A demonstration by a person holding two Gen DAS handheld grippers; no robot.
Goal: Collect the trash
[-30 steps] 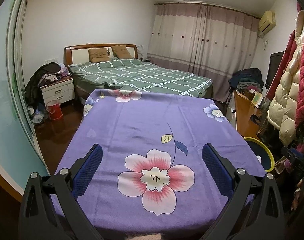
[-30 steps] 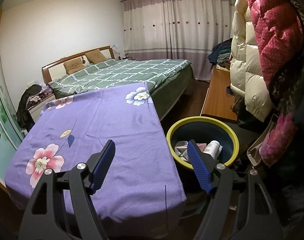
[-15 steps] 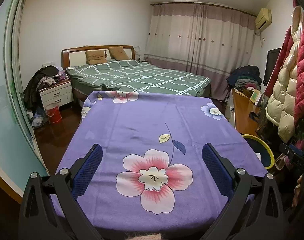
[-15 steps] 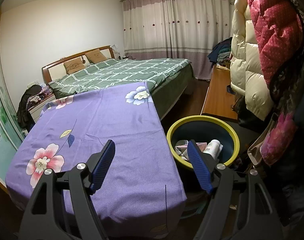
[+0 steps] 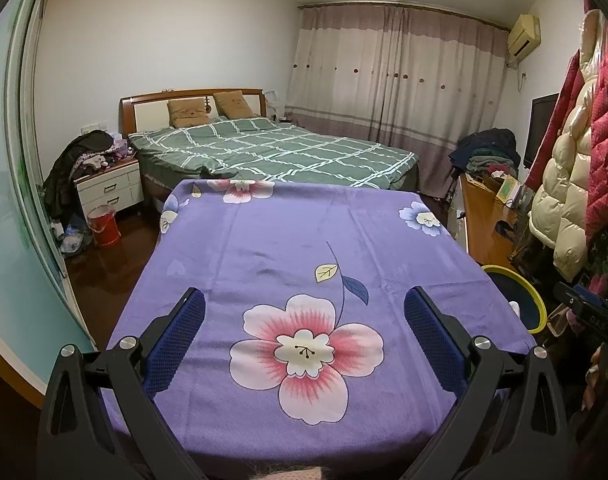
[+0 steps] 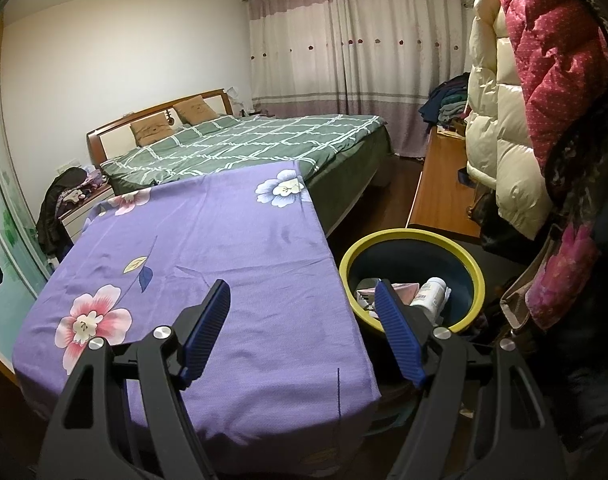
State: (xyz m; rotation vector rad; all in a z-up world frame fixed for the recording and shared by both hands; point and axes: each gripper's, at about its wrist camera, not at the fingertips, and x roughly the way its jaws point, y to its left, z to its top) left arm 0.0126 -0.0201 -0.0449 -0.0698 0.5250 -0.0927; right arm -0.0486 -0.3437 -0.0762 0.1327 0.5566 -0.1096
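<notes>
step: task looks done, purple flowered cloth (image 5: 264, 248) bare | claws: left gripper (image 5: 304, 332) and right gripper (image 6: 302, 320) wide, empty | advice: check yellow-rimmed dark bin (image 6: 473, 276) holds everything

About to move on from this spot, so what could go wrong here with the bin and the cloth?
The bin stands tight against the table's cloth, and the right claw hovers open over that edge, so a low swing might snag the cloth or knock the rim. The white bottle leans high inside the bin and could tip out if bumped. Coats hang close on the right and may catch the claw.
</notes>
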